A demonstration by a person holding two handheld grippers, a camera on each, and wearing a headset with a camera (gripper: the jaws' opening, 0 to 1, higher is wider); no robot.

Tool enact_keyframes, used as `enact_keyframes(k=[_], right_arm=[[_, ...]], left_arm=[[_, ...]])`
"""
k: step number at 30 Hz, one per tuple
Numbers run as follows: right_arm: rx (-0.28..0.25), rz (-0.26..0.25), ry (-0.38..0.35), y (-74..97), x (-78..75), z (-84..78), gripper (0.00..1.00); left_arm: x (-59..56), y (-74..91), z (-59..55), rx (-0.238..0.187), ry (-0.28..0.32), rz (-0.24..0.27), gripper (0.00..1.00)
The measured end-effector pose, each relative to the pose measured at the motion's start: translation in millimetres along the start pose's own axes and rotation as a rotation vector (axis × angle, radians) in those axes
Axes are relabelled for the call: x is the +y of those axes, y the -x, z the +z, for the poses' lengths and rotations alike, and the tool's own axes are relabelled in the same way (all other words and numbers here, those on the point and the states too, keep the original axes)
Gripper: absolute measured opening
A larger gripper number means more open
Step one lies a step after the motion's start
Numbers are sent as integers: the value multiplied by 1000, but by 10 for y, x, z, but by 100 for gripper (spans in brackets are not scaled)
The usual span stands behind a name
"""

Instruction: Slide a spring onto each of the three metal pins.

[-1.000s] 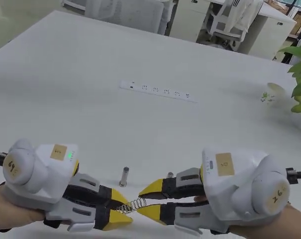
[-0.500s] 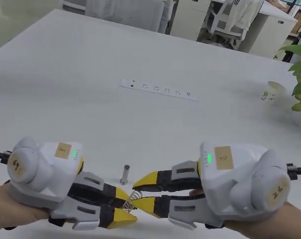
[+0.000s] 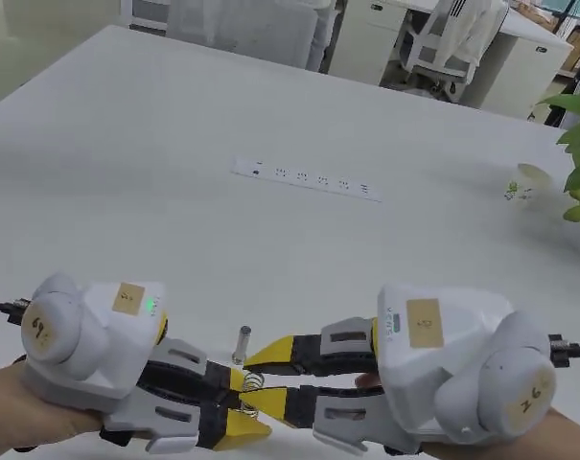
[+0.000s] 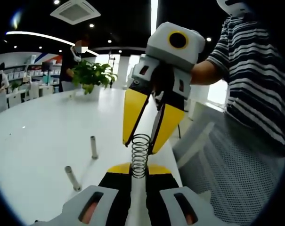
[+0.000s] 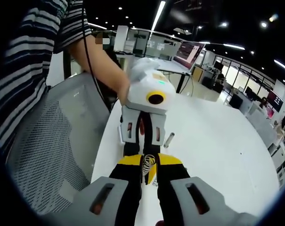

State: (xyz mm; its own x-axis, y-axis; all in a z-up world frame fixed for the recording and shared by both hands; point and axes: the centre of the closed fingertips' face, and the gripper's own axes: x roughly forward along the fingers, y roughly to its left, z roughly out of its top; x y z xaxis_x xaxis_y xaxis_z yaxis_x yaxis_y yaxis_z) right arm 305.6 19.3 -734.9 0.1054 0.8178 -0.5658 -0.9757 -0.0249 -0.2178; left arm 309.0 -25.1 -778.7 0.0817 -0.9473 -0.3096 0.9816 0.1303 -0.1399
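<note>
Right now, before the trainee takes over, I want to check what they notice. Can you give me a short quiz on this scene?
1. The spring sticks out from what?
A) the shut jaws of the left gripper
B) a bare hand
C) nothing, it lies flat on the table
2. True or false: the pin in the head view already has a coil on it.
3. How many pins stand in the left gripper view?

Key: 1 A. 2 false, it is bare. 3 two pins.

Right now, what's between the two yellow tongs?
A small coiled metal spring bridges the left yellow-tipped tongs and right yellow-tipped tongs, seen in the left gripper view.
</note>
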Motion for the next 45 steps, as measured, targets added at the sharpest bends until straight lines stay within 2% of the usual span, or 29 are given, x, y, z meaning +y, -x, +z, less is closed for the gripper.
enact_keyframes(k=[12,36,45], right_arm=[[1,1,47,-4,-6,12,8],[4,-10,60,15,5,26,8],[3,-18,61,18,-16,34,8]], left_arm=[[12,13,3,1,13,12,3],[-3,28,5,-2,56,22,4],[5,57,4,-3,73,30,13]])
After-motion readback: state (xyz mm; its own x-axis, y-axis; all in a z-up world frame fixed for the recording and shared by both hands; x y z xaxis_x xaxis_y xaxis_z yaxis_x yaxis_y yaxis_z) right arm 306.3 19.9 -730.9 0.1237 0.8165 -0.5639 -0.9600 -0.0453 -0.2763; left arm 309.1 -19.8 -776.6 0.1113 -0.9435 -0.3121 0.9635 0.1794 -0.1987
